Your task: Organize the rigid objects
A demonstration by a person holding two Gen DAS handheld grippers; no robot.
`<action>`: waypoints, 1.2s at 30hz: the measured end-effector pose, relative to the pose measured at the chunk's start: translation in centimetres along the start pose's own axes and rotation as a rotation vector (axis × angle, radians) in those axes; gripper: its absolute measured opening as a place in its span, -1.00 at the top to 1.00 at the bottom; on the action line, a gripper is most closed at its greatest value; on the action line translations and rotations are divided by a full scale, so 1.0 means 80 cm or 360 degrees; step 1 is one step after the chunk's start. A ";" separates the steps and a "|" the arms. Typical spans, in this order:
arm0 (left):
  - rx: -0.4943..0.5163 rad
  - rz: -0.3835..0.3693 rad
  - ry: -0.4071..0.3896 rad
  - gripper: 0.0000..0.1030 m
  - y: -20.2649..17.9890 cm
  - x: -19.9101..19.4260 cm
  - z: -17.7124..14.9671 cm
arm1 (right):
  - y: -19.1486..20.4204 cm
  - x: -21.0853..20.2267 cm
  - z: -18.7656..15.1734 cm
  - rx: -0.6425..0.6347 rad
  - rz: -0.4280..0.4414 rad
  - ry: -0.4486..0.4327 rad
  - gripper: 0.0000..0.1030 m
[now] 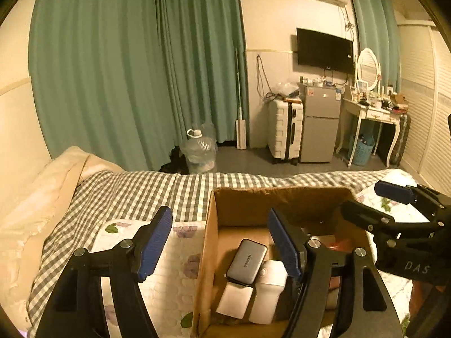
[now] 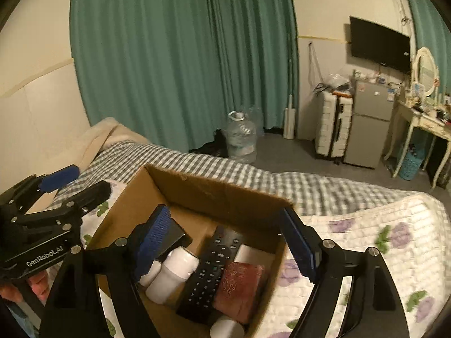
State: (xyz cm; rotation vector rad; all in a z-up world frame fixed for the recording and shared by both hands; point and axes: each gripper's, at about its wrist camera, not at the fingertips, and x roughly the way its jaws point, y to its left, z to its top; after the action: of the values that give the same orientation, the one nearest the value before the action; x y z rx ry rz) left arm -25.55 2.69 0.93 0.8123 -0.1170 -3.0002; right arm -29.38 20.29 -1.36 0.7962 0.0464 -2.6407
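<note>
Packing looks close to done: the cardboard box (image 2: 225, 194) on the bed already holds the remote control (image 2: 210, 270), the dark red case (image 2: 239, 287), the white bottle (image 2: 176, 273), a grey power bank (image 1: 247, 262) and a few other white pieces. Your right gripper (image 2: 225, 245) hangs over the box with its jaws spread wide and nothing between them; your left gripper (image 1: 220, 245) is likewise wide and empty, straddling the box's left wall. If you mean to tidy the contents, pick one item at a time, and come straight down so a finger does not catch the cardboard rim. The remote leans on the bottle, so I judge that moving it first may let the bottle roll. Whether anything lies loose on the floral quilt (image 2: 366, 239) outside the box I cannot say, since the near edge is hidden behind the gripper frames.
</note>
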 end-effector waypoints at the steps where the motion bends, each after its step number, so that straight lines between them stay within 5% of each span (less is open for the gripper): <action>1: 0.0001 -0.0004 -0.0016 -0.42 0.000 -0.009 0.003 | 0.002 -0.014 0.002 -0.0006 -0.0027 -0.0009 -0.57; 12: 0.0015 -0.0056 -0.0314 -0.52 0.003 -0.151 0.035 | 0.030 -0.166 0.032 -0.0018 -0.0245 -0.0240 -0.99; 21: 0.0054 0.0031 -0.0453 -0.54 0.017 -0.227 0.033 | 0.076 -0.265 0.034 -0.0060 -0.0372 -0.0409 -1.00; 27: -0.0037 -0.0030 -0.0479 -0.54 0.029 -0.245 0.005 | 0.085 -0.281 0.010 -0.0025 -0.0377 -0.0441 -1.00; 36: -0.0035 -0.0007 -0.0418 -0.54 0.020 -0.207 -0.075 | 0.080 -0.216 -0.075 0.0061 -0.0333 -0.0451 -1.00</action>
State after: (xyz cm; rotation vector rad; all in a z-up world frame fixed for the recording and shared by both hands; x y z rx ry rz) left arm -8.23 1.56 4.23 0.4135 -0.0879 -3.0905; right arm -10.62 21.17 3.41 0.4418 0.0026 -2.9356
